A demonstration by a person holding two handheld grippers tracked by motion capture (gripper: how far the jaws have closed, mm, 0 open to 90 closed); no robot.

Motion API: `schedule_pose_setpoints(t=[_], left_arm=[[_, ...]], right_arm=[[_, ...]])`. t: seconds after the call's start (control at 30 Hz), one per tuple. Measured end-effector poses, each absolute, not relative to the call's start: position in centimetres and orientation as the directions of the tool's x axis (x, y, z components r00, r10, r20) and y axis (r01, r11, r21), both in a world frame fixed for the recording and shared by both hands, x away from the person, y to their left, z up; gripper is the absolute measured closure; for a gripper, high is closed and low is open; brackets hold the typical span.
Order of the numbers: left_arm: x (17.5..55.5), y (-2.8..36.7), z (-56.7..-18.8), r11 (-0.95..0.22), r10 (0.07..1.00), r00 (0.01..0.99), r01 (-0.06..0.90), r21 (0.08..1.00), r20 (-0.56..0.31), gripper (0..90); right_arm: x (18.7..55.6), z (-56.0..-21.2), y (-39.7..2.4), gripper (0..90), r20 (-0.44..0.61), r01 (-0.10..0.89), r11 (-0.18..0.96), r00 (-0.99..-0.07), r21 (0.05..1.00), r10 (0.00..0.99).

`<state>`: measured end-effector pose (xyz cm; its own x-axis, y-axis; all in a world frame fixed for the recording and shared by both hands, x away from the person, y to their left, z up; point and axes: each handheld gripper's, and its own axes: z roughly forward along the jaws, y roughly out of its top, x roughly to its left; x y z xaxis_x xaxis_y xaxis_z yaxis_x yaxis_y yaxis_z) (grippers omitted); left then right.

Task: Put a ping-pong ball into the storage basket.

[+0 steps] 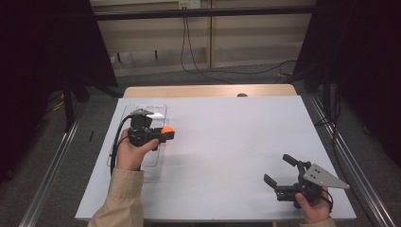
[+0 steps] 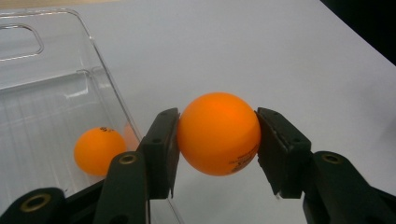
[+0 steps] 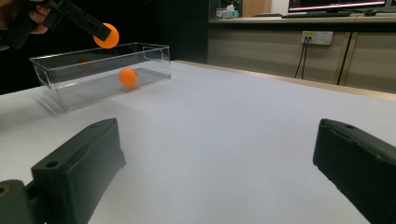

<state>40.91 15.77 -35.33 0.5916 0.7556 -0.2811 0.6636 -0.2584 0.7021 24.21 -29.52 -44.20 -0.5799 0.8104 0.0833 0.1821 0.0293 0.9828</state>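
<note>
— Ball count first: how many are in the clear bin (image 1: 159,109) so far?

— One orange ball (image 2: 97,150) lies on the bin floor, down and to the left of the left gripper's (image 2: 218,140) jaws as its own camera sees it. The right gripper view shows the same ball (image 3: 127,77) resting inside, toward the middle of the bin (image 3: 60,77).

— And the second ball?

— Clamped. The left gripper's jaws press on either side of the held ball (image 2: 218,134), one pad on each flank, and it sits squarely between them. In the high view the held ball (image 1: 167,130) is at the tip of the left gripper (image 1: 166,134), about over the bin's right-hand wall.

— Is it over the bin or beside it?

— From the right gripper view the held ball (image 3: 106,35) hangs above the rim, clear of the plastic. Whether it is fully inside the opening I cannot tell; it looks right at the edge.

— What about the other hand?

— The right gripper (image 1: 283,171) rests low near the front corner of the white surface (image 1: 227,142), jaws wide apart, nothing between them.

— So how far along?

— I judge one ball delivered and the second lifted and carried, not yet released. What is left is to bring it inward past the wall and part the jaws. I see no more balls out on the surface.
</note>
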Motion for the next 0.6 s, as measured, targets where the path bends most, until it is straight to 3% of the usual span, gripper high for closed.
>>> schedule_pose_setpoints(t=[0.6], left_arm=[[40.89,16.69,-35.21,-0.261,0.764,0.591,0.65,0.713,-0.259,50.9]], right_arm=[[24.26,-44.19,-29.47,0.8,0.079,0.181,0.035,-0.583,0.983,0.809]])
